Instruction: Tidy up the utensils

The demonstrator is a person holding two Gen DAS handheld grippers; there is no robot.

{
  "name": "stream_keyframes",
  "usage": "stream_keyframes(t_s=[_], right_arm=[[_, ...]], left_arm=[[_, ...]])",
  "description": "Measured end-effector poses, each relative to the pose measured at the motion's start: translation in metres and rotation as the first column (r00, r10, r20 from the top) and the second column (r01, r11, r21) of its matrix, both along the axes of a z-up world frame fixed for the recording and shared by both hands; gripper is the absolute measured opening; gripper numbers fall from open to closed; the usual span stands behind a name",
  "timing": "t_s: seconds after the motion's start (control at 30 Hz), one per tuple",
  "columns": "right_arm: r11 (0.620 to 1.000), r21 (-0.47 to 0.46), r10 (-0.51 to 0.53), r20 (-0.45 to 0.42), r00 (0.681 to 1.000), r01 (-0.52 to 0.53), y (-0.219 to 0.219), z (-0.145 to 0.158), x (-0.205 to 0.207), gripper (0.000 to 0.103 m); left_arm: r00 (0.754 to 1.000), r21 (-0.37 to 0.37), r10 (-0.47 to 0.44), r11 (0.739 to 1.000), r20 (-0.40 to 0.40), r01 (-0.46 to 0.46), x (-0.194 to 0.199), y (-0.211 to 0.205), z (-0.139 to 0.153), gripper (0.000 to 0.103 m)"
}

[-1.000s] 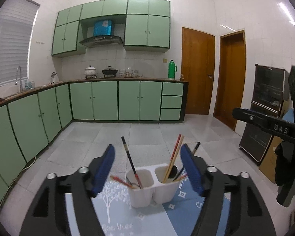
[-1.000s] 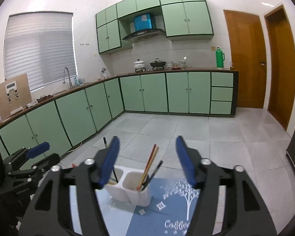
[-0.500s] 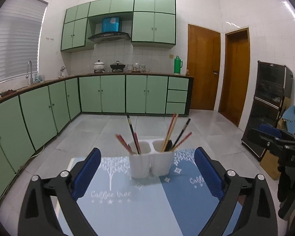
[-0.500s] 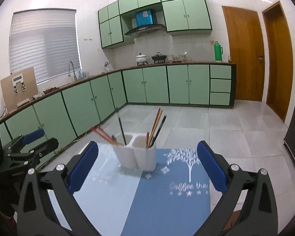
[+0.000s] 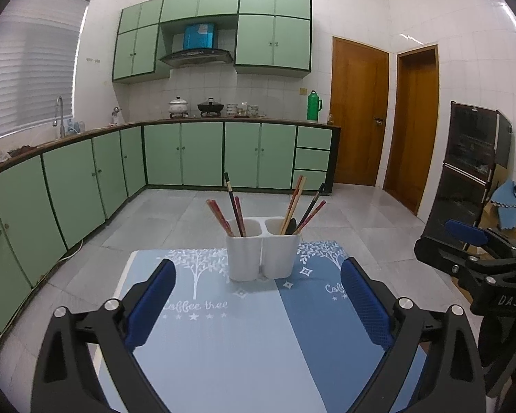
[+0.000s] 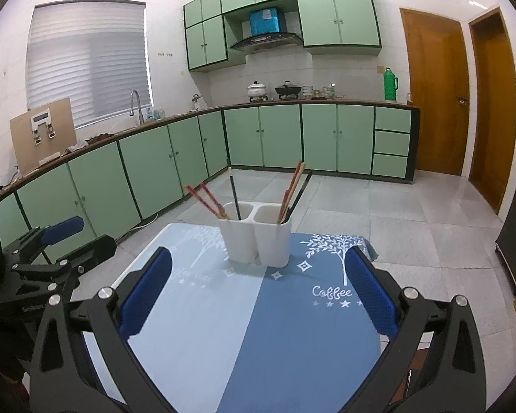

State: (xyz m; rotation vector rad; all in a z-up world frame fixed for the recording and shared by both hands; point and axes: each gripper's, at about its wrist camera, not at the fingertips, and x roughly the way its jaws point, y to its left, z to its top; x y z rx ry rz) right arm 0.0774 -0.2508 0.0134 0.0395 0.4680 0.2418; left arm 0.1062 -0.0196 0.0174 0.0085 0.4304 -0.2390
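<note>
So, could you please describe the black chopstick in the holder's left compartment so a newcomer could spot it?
On the blue tablecloth stands a white two-compartment holder. Its left compartment holds red chopsticks and one black chopstick, the tallest and darkest there.

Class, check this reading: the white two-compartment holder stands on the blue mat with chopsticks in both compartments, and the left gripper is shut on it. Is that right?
One point is wrong. The left gripper is open, its fingers apart from the white holder, as the left wrist view shows. The holder does stand on the blue mat, with chopsticks in both compartments.
</note>
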Motion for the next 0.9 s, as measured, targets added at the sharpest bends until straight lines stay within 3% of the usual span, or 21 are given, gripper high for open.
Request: stream_keyframes(t_s=[0.9], right_arm=[[0.999,-0.038,0.029,-0.006,1.0,-0.029,0.014,0.002,-0.015,0.097]], left_arm=[[1.0,0.016,0.017,1.0,0.025,-0.018,-0.021,0.005,0.003,0.096]])
